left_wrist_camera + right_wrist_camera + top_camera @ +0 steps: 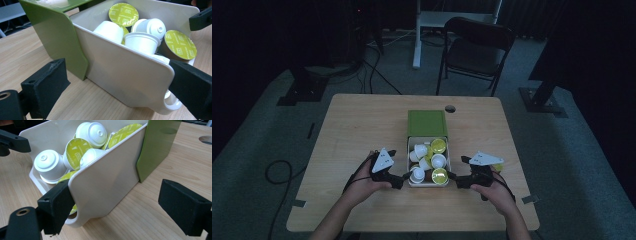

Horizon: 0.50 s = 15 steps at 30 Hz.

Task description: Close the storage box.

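— Chair of dark metal and fabric (476, 47) behind the light wooden table (362, 130), beside a white table leg (417, 35); black cables (372, 70) run over the grey floor. What's on the table itself?

— A white plastic drawer (412, 183) pulled out of its green plastic sleeve (427, 123), near the middle and toward the person's edge. A round cable hole (450, 108) sits just past the sleeve.

— And inside the drawer?

— White coffee capsules with yellow-green foil lids (438, 145), heaped loosely, some lid up, some on their sides.

— Where are the grippers?

— The left gripper (398, 181) is at the drawer's front left corner, the right gripper (456, 179) at the front right corner, each held in a hand.

— Are they gripping?

— Both stand apart. From the left gripper view, the drawer's side wall (125, 75) lies between the jaws, one jaw at its front corner, the other well clear. The right gripper view mirrors that: one jaw against the front corner (82, 195), the other off over bare wood.

— Anything the close views add?

— Print on the capsule lids (123, 14), and a finger hole low in the drawer's front (71, 216). Each also catches the opposite gripper's jaw tip beyond the drawer.
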Tool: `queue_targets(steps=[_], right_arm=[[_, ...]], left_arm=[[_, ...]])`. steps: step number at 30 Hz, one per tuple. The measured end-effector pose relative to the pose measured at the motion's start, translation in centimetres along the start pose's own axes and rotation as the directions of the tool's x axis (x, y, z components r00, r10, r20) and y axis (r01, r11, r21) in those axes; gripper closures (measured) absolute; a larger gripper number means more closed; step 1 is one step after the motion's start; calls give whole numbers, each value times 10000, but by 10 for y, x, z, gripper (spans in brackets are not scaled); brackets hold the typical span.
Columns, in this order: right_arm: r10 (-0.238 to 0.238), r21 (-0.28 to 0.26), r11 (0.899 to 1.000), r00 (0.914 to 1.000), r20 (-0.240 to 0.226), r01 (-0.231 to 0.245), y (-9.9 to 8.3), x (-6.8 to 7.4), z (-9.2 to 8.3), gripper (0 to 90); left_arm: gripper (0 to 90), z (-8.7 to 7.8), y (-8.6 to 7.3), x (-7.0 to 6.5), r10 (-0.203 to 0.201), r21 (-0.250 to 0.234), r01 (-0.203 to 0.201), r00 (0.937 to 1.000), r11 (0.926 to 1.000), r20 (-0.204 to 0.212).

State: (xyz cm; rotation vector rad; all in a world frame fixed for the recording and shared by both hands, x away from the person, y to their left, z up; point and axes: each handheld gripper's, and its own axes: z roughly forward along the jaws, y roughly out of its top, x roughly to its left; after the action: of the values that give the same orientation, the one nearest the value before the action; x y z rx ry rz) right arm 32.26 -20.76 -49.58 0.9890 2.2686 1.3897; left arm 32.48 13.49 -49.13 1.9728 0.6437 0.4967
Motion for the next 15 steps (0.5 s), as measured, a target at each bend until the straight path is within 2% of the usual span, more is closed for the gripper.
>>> queue_targets(steps=[15], right_arm=[[57, 27, 10000, 10000, 56, -58, 5, -4, 8, 130]], left_arm=[[48, 5, 2, 10, -113, 20, 113, 9996, 9999, -245]])
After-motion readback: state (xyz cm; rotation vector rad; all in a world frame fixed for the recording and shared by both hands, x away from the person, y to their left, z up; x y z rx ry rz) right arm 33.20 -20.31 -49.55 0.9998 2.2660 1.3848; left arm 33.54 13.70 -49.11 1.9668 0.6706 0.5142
